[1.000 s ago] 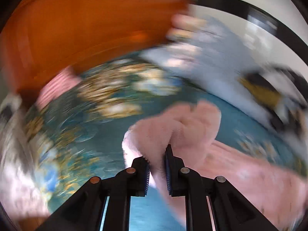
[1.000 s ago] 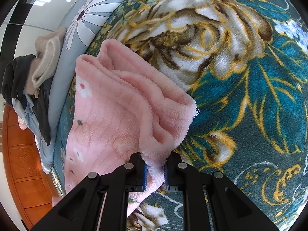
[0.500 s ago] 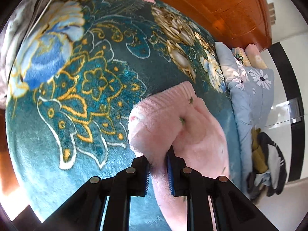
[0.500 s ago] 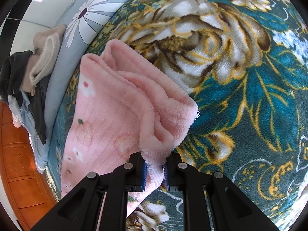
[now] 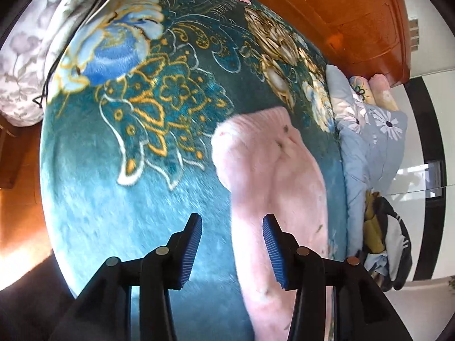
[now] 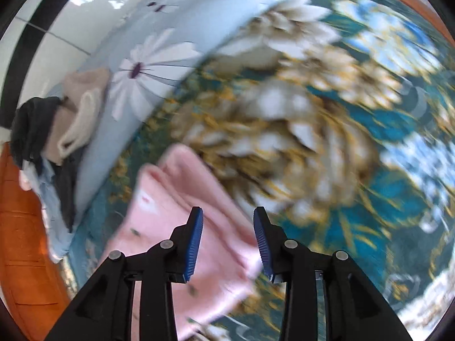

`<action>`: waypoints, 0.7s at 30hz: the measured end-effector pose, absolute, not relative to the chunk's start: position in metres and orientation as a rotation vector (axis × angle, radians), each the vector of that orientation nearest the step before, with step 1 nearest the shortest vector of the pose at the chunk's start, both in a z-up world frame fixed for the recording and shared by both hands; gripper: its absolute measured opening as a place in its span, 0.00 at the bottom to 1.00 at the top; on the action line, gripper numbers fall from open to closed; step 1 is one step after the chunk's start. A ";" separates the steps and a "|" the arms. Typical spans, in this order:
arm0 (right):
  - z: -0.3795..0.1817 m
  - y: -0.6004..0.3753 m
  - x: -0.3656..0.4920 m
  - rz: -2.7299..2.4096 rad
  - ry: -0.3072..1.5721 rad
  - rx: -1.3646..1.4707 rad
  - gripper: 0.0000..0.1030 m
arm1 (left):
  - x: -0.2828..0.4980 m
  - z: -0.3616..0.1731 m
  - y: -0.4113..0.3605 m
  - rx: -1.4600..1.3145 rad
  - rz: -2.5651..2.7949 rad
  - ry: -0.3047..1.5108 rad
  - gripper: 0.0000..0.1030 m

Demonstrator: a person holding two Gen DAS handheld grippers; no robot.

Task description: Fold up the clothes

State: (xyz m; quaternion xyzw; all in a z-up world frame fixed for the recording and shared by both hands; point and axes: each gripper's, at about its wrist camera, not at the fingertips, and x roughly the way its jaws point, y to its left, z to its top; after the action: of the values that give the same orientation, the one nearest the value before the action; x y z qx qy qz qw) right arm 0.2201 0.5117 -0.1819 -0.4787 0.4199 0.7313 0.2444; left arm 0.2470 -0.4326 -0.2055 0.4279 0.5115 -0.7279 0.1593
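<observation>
Both grippers, left gripper and right gripper, jaws opening, nothing clamped. Pink fleece garment on teal blanket: soft, light, limp, bulky when doubled. Judgement: grip corners or hem.

Left hand-held gripper and right hand-held gripper, black angular arms, blue ribbed pads, round metal screws

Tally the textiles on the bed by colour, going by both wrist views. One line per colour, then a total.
Pink: 1, the fleece garment lying on the blanket.
Teal floral: 1, the blanket covering the bed.
Light blue with daisies: 1, the quilt along the edge.
Beige: 1, the garment in the pile.
Black: 1, the garment in the same pile.
Total: 5
</observation>
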 end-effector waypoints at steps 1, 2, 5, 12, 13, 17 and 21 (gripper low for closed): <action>-0.181 0.511 0.211 2.025 1.139 -1.318 0.40 | 0.247 -0.204 -0.425 1.226 -2.089 1.475 0.47; -0.181 0.509 0.201 2.052 1.131 -1.330 0.42 | 0.247 -0.201 -0.417 1.232 -2.104 1.489 0.47; -0.191 0.499 0.166 2.106 1.097 -1.399 0.42 | 0.243 -0.196 -0.388 1.275 -2.160 1.493 0.50; -0.205 0.496 0.122 2.207 0.960 -1.510 0.44 | 0.233 -0.201 -0.313 1.426 -2.232 1.525 0.51; -0.209 0.494 0.118 2.217 0.961 -1.535 0.44 | 0.232 -0.204 -0.302 1.452 -2.233 1.526 0.51; -0.218 0.478 0.112 2.294 0.957 -1.657 0.45 | 0.225 -0.211 -0.272 1.561 -2.234 1.506 0.51; -0.223 0.466 0.127 2.367 0.928 -1.771 0.44 | 0.225 -0.217 -0.259 1.614 -2.219 1.496 0.51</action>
State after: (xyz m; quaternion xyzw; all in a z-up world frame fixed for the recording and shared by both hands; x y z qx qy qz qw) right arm 0.1266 0.4657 -0.2226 -0.5715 0.2995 0.7637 0.0216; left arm 0.2255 -0.2594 -0.2172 0.5164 0.4787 -0.7100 0.0084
